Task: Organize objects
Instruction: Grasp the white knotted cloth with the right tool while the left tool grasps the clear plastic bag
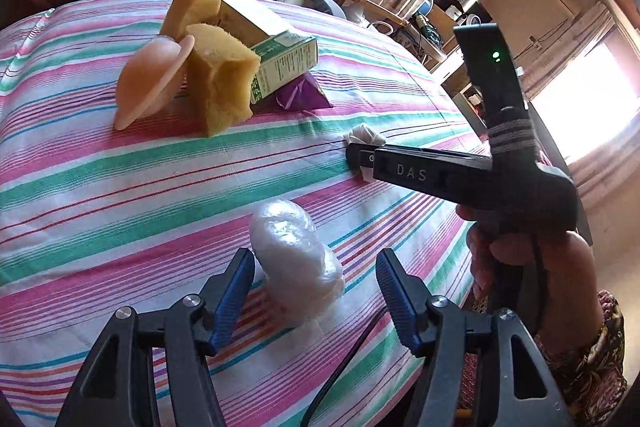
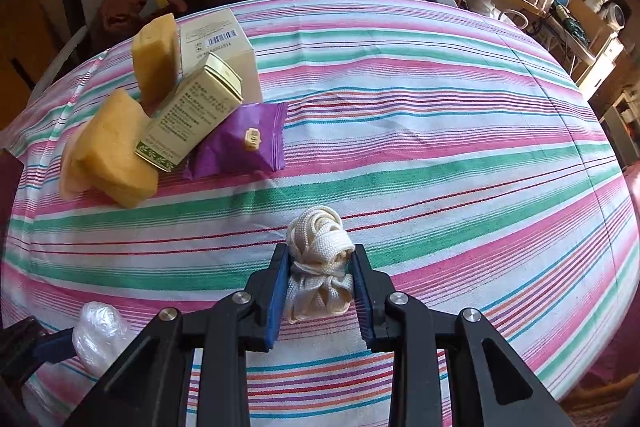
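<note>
Sunlight from a bright window is washing over a cluttered room, where a round table under a pink, green and white striped cloth (image 2: 440,131) is filling both views. At its far left edge a pile is gathering: a pale cardboard box with a barcode (image 2: 218,47), two yellow sponge blocks (image 2: 116,147), a green-and-cream carton (image 2: 192,111), a peach rubber disc (image 1: 150,79) leaning against the nearer sponge, and a purple foil sachet (image 2: 240,143).

Nearer the person, a crumpled clear plastic bundle (image 1: 294,255) is lying between the fingers of the left gripper (image 1: 316,291), its long axis running away from the claw and slightly rightward. Those jaws are standing wide, with a gap showing on both sides, so they are gripping nothing.

Just beyond, to the right, the right gripper (image 2: 320,291) is pointing steeply down, clamped tight on a knotted cream woven cord (image 2: 320,259), which seems to be resting on the cloth. A hand (image 1: 532,259) in a patterned sleeve is holding that tool.

The left claw is the one placed for the bundle; closing around it looks like the coming move, and the slippery film may squash or slide.
</note>
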`<action>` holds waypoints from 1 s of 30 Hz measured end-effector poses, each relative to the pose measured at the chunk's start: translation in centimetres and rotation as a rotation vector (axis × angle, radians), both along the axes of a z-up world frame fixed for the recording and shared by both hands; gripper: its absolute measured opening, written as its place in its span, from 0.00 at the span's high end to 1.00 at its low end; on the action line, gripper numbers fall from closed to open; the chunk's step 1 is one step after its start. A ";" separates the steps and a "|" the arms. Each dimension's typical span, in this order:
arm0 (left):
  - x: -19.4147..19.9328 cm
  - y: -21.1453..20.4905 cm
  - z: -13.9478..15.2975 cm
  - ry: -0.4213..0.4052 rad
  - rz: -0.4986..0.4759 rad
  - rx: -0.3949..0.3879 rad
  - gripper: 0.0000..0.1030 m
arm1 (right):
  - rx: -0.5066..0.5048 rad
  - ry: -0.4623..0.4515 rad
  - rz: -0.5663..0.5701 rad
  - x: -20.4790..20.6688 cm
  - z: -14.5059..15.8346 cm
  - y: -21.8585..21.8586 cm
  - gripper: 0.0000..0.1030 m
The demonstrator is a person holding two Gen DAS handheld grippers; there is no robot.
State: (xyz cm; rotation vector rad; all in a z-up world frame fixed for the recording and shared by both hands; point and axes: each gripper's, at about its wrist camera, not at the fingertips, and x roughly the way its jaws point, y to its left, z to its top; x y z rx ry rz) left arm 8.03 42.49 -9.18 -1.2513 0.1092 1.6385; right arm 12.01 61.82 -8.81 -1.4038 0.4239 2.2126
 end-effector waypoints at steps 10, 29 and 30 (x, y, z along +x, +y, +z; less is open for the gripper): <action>-0.8 -1.2 -0.8 0.041 -0.001 0.032 0.60 | -0.066 0.050 0.040 -0.5 -0.3 -0.7 0.70; -2.2 -9.5 -0.6 0.095 0.111 0.087 0.60 | -0.114 0.151 0.281 -1.8 -0.3 -7.9 0.70; -2.3 -10.1 -0.5 0.095 0.120 0.089 0.60 | -0.111 0.154 0.292 -1.9 -0.2 -8.2 0.70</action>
